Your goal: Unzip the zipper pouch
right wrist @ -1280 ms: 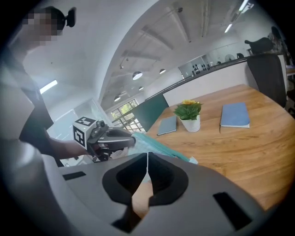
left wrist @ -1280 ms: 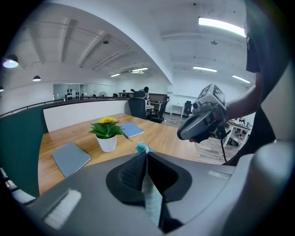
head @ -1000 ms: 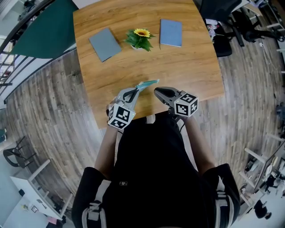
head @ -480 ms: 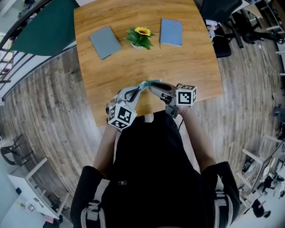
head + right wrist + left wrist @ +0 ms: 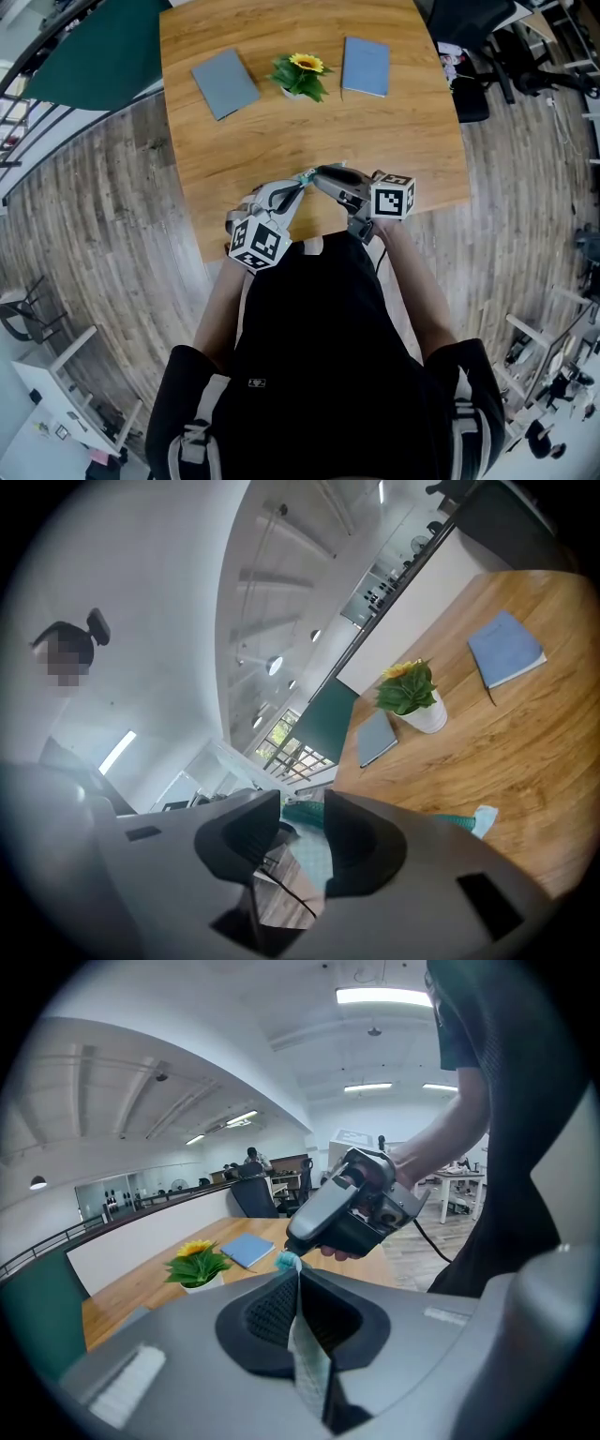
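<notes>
Over the table (image 5: 234, 141) edge, left claw (image 5: 295, 1281) pinches the teal pouch (image 5: 307, 1358).

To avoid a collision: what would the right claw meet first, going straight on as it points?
Probably the zipper pouch, clamped in the left claw; it already sits between the jaws of the right claw, which have just been opening.

This looks like a big office. A wooden table (image 5: 281, 141) holds a grey notebook (image 5: 225, 82), a blue notebook (image 5: 367, 67) and a little pot with a yellow flower (image 5: 300, 75), and a black office chair (image 5: 466, 21) stands by it on the wood floor (image 5: 103, 216). Farther back there are more desks (image 5: 464, 1183), another dark chair (image 5: 251, 1199) and long lights (image 5: 384, 996) on the high white ceiling.
</notes>
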`<state>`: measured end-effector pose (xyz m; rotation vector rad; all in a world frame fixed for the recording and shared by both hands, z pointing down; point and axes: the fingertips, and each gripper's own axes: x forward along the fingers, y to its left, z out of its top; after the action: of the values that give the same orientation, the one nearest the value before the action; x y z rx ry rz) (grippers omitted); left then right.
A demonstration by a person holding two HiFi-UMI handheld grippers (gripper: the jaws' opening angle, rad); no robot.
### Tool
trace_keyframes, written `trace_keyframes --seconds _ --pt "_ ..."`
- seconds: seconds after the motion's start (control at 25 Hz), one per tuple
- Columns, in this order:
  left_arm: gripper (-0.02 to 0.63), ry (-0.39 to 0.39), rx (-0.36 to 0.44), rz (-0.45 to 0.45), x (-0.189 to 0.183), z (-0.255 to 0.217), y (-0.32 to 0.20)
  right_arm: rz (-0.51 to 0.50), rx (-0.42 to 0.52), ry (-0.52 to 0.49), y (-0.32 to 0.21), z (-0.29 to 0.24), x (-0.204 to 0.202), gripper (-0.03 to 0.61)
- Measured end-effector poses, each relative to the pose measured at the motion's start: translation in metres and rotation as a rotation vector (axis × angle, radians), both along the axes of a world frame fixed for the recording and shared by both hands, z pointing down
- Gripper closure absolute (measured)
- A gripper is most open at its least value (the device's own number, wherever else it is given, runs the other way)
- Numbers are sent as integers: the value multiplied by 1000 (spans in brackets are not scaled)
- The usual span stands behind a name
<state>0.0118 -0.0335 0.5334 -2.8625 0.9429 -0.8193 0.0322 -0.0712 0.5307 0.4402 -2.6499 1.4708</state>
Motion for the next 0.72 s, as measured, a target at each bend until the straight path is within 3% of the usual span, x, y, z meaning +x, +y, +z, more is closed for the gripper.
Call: trace_keyframes --seconds 0.36,0.72 --pt "606 -71 37 56 4 3 3 -39 -22 46 -2 3 -6 441" --pt "606 -74 28 45 6 7 5 -34 -123 5 0 2 -3 524"
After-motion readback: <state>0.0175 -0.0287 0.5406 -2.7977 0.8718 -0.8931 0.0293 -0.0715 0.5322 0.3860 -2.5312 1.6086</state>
